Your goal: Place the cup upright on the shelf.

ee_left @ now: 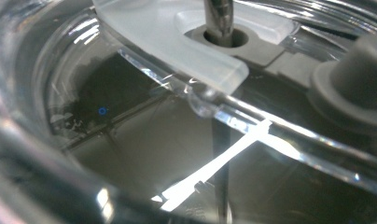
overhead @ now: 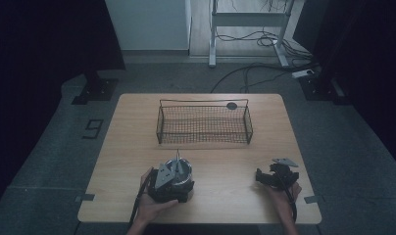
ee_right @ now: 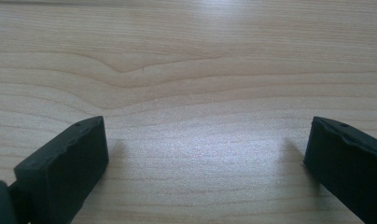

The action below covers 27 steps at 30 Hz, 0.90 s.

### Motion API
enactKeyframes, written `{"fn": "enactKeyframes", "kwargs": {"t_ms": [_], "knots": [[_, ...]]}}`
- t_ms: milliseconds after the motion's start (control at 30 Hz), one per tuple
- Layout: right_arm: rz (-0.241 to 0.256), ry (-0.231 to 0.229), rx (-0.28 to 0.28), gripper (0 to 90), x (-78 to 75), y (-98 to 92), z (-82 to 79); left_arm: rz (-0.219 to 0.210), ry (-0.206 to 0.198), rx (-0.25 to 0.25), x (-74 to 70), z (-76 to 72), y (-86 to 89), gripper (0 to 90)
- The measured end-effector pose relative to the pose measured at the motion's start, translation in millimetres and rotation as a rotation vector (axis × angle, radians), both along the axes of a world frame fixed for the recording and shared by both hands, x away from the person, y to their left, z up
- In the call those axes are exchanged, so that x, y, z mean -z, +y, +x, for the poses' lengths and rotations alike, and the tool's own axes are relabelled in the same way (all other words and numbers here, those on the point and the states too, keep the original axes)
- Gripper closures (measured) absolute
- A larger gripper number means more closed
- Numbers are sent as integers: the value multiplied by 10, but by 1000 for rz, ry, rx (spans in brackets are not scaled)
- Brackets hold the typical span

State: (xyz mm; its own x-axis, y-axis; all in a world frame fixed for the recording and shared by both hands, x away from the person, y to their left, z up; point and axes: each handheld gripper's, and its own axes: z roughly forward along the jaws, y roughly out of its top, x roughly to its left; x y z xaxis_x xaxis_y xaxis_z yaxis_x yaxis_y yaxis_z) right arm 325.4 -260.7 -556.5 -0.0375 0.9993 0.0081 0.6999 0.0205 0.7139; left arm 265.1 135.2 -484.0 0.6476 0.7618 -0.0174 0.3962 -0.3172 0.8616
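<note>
One readable mark
A dark figure, a 9 or a 6, on the grey floor left of the table.

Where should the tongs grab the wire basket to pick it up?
Probably by the thin handle bar running along the far long side of the wire basket. It stands above the mesh, so tongs coming straight down could close across it. The free right tongs, jaws wide apart, seem best placed.
</note>
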Motion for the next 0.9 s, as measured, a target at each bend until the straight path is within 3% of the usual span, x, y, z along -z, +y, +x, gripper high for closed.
{"fn": "enactKeyframes", "kwargs": {"t_ms": [167, 467, 900], "knots": [[3, 0, 3, 0, 0, 2, 2, -36, -11, -4, -83, -18, 80, 41], [2, -1, 2, 0, 1, 0, 2, -46, -35, -30, -188, -42, 206, 41], [2, -1, 2, 0, 1, 0, 2, -48, -38, -75, -264, -36, 362, 41]]}}
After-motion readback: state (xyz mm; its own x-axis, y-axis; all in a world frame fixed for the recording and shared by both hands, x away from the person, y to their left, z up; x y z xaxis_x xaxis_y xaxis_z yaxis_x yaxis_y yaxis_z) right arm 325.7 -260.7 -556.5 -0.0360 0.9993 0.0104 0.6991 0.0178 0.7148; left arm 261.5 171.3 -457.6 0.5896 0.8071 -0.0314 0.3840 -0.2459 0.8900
